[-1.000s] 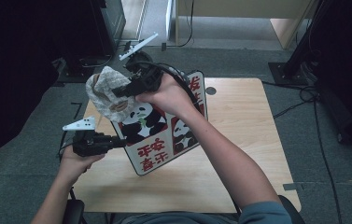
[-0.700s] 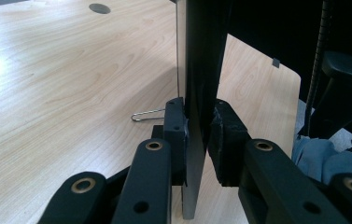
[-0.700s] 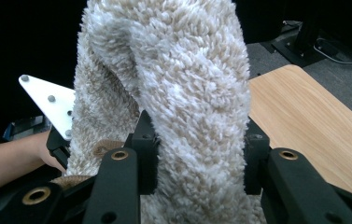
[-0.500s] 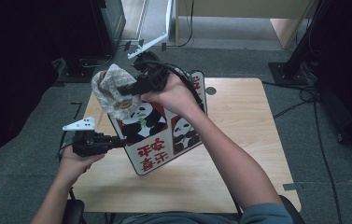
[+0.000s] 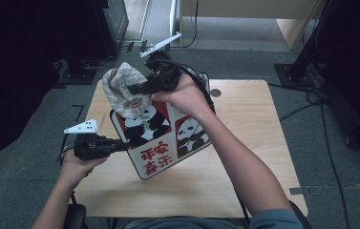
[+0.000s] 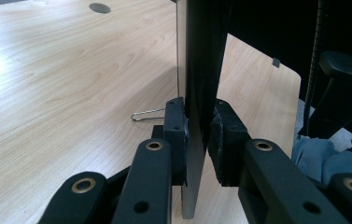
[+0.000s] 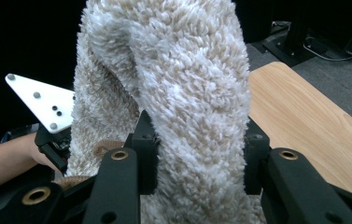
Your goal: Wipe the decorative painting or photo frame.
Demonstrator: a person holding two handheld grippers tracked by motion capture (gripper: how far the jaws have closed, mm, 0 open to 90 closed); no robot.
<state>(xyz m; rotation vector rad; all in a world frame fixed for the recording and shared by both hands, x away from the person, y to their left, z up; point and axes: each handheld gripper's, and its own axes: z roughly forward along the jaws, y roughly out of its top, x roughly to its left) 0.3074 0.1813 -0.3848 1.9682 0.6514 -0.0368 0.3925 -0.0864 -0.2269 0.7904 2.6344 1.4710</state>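
A flat panda-print bag (image 5: pixel 168 138) with red characters stands tilted on the wooden table (image 5: pixel 244 124). My left gripper (image 5: pixel 120 144) is shut on its left edge. In the left gripper view the thin dark panel of the bag (image 6: pixel 197 93) sits clamped between the left gripper (image 6: pixel 197 135) pads. A fluffy beige cloth (image 5: pixel 120 90) hangs above the bag's top left corner with my right gripper (image 5: pixel 137 88) shut on it. Seen from the right gripper view, the cloth (image 7: pixel 183 93) bulges between the right gripper (image 7: pixel 197 154) jaws and hides the bag.
A small bent metal wire (image 6: pixel 148 114) lies on the table beside the bag. A round cable hole (image 5: pixel 215 92) is at the table's back edge. Dark equipment (image 5: pixel 106 19) stands behind left, and cables (image 5: pixel 321 100) trail on the floor at right.
My right gripper has carried the fluffy cloth a little up and to the right over the bag's top. The left gripper and the bag have stayed put.
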